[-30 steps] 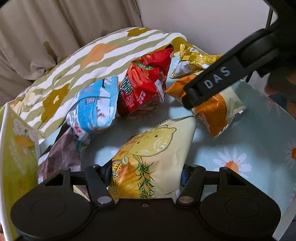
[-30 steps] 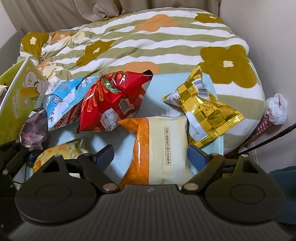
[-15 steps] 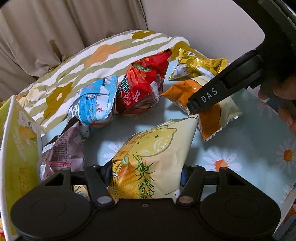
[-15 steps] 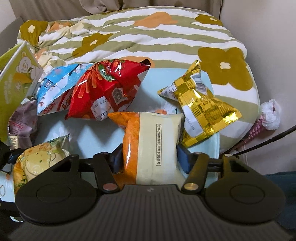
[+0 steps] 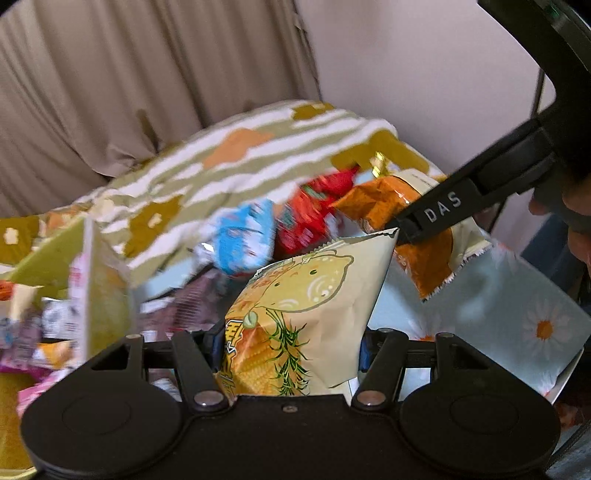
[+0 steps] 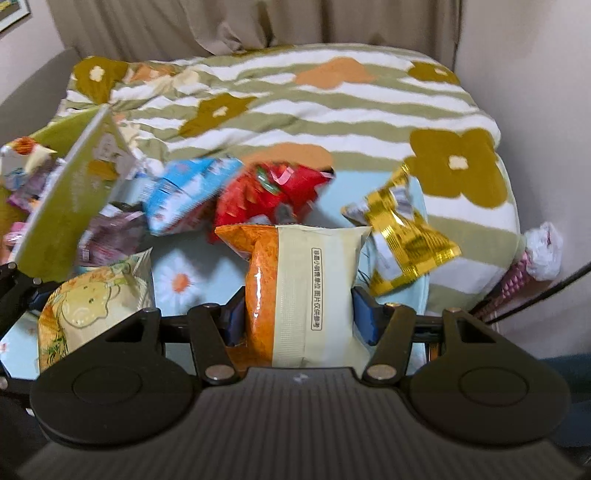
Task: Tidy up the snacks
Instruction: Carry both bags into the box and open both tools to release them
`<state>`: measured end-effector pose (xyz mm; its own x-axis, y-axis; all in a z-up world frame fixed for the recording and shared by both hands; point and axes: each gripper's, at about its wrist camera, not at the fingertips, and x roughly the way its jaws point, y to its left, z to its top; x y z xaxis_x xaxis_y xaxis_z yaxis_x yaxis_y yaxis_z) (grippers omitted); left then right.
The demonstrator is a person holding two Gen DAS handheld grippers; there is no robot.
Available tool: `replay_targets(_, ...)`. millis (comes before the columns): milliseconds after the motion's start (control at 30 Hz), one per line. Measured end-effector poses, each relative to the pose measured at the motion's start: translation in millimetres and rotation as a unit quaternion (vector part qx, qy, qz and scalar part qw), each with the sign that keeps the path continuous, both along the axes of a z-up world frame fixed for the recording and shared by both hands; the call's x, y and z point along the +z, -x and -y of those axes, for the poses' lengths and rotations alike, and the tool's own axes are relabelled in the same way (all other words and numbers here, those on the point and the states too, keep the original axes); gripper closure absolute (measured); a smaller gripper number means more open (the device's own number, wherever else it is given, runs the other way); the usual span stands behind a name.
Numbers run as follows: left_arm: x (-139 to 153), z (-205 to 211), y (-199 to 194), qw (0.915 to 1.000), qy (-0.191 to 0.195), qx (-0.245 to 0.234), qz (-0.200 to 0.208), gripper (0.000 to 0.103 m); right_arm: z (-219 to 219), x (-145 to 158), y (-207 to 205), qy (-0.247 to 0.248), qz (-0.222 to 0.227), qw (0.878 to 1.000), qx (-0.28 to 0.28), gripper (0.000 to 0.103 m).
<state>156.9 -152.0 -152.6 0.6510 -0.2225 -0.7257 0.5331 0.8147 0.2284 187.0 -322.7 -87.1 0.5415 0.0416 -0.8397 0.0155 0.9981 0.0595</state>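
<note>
The yellow corn-snack bag (image 5: 306,317) is pinched across its lower end by the left gripper (image 5: 290,350), left of the orange-and-cream bag (image 6: 303,295), itself pinched by the right gripper (image 6: 295,325). Both are judged light, puffy, crushable (foil slippery); sealed ends suit holding.

Beige curtains (image 6: 258,22) hang in folds along the far side, meeting a plain pale wall (image 6: 524,92) on the right. In front of them lies a bulky quilt (image 6: 295,99) striped green and white with mustard and orange flowers, and nearer, a light-blue sheet printed with daisies (image 5: 517,295). Soft, even light fills the room.
</note>
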Motion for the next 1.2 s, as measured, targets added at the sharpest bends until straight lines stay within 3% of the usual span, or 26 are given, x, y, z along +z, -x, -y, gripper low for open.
replay_targets(233,46.7,-35.3,11.2,0.9965,0.01,0.061,0.056,0.038,-38.1,48.3,0.2,-0.012,0.047,0.997,0.058,0.031)
replay_targets(533,92.3,-124.5,-3.6,0.982,0.017,0.16,0.099,0.038,-114.6,97.4,-11.3,-0.044,0.099,0.989,0.104,0.031)
replay_targets(733,101.4,-187.5,-22.6,0.9759,0.006,0.198,0.091,0.038,-177.2,110.1,-27.2,-0.063,0.105,0.986,0.117,0.031)
replay_targets(1000,77.3,-247.7,-61.8,0.9759,-0.006,0.214,0.042,0.037,-251.2,94.4,-50.5,-0.074,0.081,0.987,0.116,0.031)
replay_targets(1067,69.1,-262.3,-74.4,0.975,-0.001,0.221,0.025,0.034,-263.8,86.5,-55.3,-0.075,0.072,0.988,0.11,0.031)
replay_targets(1100,65.0,-267.2,-79.2,0.9748,0.003,0.222,0.019,0.028,-268.5,81.9,-57.0,-0.074,0.069,0.989,0.108,0.031)
replay_targets(1133,60.7,-270.3,-83.5,0.9746,0.004,0.224,0.015,0.014,-273.7,76.7,-60.4,-0.072,0.066,0.99,0.105,0.031)
replay_targets(1200,55.6,-275.1,-86.7,0.9749,0.001,0.222,0.018,0.0,-281.1,69.5,-63.5,-0.066,0.061,0.991,0.1,0.031)
